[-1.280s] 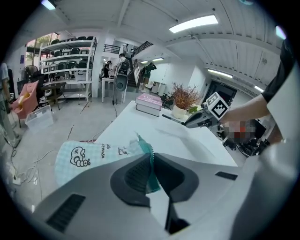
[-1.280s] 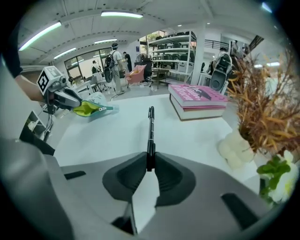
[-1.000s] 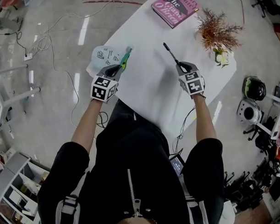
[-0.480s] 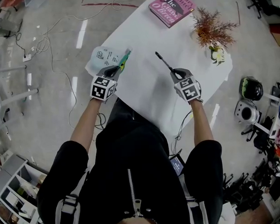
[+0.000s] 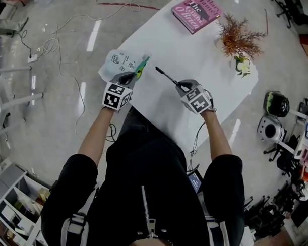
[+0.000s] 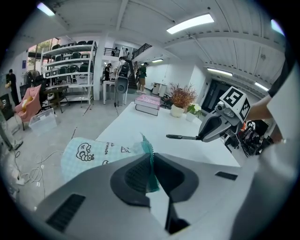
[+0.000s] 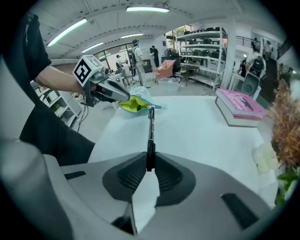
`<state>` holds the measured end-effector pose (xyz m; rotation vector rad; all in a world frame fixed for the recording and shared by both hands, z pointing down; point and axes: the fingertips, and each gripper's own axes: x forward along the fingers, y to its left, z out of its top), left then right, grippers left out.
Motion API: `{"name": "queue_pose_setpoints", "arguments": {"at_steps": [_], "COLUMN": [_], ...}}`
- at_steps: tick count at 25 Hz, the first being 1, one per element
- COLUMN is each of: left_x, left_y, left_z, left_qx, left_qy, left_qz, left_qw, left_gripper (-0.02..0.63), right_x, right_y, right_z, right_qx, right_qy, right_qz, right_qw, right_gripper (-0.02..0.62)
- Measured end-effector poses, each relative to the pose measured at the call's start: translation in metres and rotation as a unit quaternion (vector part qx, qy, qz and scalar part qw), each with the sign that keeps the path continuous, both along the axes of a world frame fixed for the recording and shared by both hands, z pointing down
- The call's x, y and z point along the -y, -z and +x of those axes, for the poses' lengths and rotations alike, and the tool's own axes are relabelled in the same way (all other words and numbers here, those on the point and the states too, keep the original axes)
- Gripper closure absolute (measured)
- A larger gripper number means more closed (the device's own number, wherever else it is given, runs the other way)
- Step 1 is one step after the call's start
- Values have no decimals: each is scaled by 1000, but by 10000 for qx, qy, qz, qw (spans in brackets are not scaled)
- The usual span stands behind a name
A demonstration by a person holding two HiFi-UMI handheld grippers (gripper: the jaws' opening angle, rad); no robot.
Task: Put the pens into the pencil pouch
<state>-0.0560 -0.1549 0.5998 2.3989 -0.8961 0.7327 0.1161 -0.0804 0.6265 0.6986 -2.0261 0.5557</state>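
A pale checked pencil pouch (image 5: pixel 120 61) with cartoon prints lies at the white table's (image 5: pixel 202 58) left corner, partly over the edge. My left gripper (image 5: pixel 134 73) is shut on the pouch's green mouth edge (image 6: pixel 149 161), holding it lifted; its yellow-green lining (image 7: pixel 131 104) shows in the right gripper view. My right gripper (image 5: pixel 179 85) is shut on a black pen (image 5: pixel 166 76), which sticks out from the jaws with its tip towards the pouch mouth. In the right gripper view the pen (image 7: pixel 150 136) ends just short of the opening. In the left gripper view the pen (image 6: pixel 182 137) hangs above the table.
A pink book (image 5: pixel 196 11) lies at the table's far end. A dried reddish plant in a small pot (image 5: pixel 238 41) stands at the right edge. Cables (image 5: pixel 55 42) trail over the floor at left, and bags and gear (image 5: pixel 277 103) sit on the floor at right.
My right gripper has carried the black pen leftwards across the table, towards the pouch mouth, and its tip has swung towards the opening. The left gripper has stayed put, still holding the pouch edge.
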Motion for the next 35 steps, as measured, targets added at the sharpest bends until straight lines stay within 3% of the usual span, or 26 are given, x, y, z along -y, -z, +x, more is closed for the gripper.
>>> {"name": "queue_pose_setpoints", "arguments": {"at_steps": [6, 16, 35], "left_x": [-1, -7, -4], "left_y": [1, 5, 12], "left_z": [2, 3, 0], "left_qx": [-7, -58, -274], "left_qy": [-33, -215, -309], "left_qz": [23, 23, -63], "left_qw": [10000, 9997, 9991], "left_gripper": [565, 565, 565], "right_x": [-5, 9, 50], "right_y": [-7, -16, -4], "right_z": [-39, -80, -144], "right_qx": [99, 99, 727], "right_qy": [550, 1003, 875], "right_qz": [-275, -408, -328], "right_qw": [9981, 9941, 9930], "right_gripper": [529, 529, 530]}}
